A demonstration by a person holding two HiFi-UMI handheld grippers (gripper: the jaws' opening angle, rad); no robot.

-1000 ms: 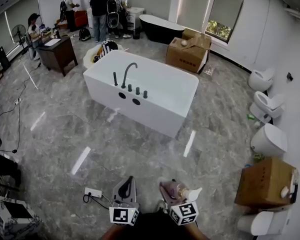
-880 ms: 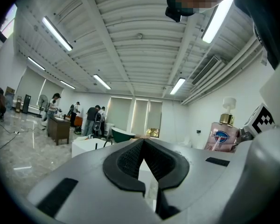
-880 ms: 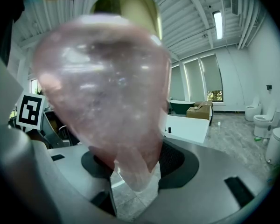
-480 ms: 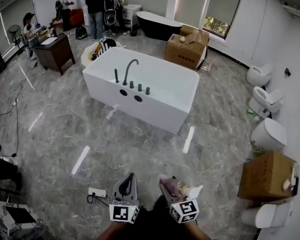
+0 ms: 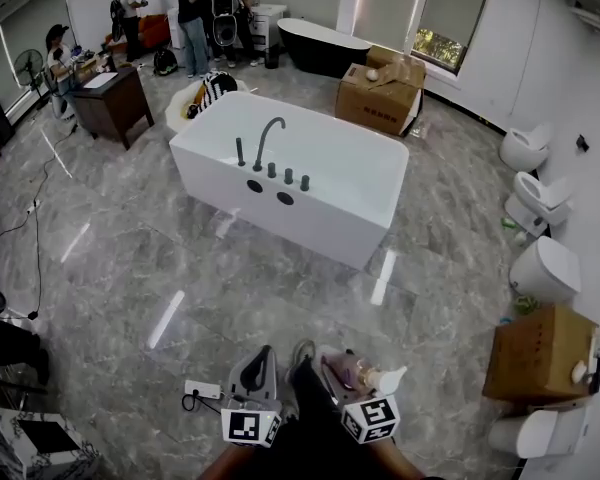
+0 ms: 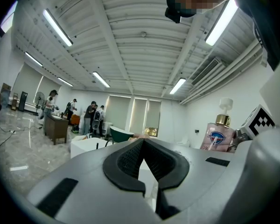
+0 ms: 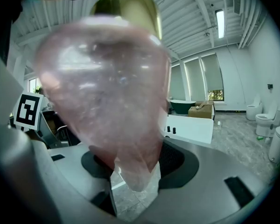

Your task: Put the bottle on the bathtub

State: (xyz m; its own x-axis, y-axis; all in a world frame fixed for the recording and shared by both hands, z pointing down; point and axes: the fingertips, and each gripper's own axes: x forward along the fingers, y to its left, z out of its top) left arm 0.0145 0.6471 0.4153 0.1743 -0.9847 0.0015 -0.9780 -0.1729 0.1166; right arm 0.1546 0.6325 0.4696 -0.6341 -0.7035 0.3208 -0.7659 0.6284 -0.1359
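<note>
1. The head view looks steeply down on a showroom with a grey marble floor (image 5: 130, 258). A white bathtub (image 5: 280, 220) with a dark faucet (image 5: 268, 133) on its near rim stands mid-room. It is well apart from the two grippers at the bottom edge.
2. Only this view shows the layout. Toilets (image 5: 545, 268) line the right wall and a cardboard box (image 5: 380, 96) sits behind the tub. A black bathtub (image 5: 320, 53) stands further back, and people (image 5: 195, 8) stand at the far end.
3. The left gripper view shows the jaws up close, which the head view does not. The left gripper (image 6: 142, 143) has its dark pads pressed together at the tips, with nothing between them. It tilts upward, so long ceiling lights (image 6: 58, 27) fill the upper frame.
4. That view also shows the bottle (image 6: 219, 135) from the side. It is pink and upright, with a blue label, a gold collar and a white pump.
5. In the right gripper view, the right gripper (image 7: 130, 164) is clamped on the bottle's lower end. The translucent pink body fills most of the frame and is blurred by closeness. The white bathtub shows small in the distance, to the right of the bottle.
</note>
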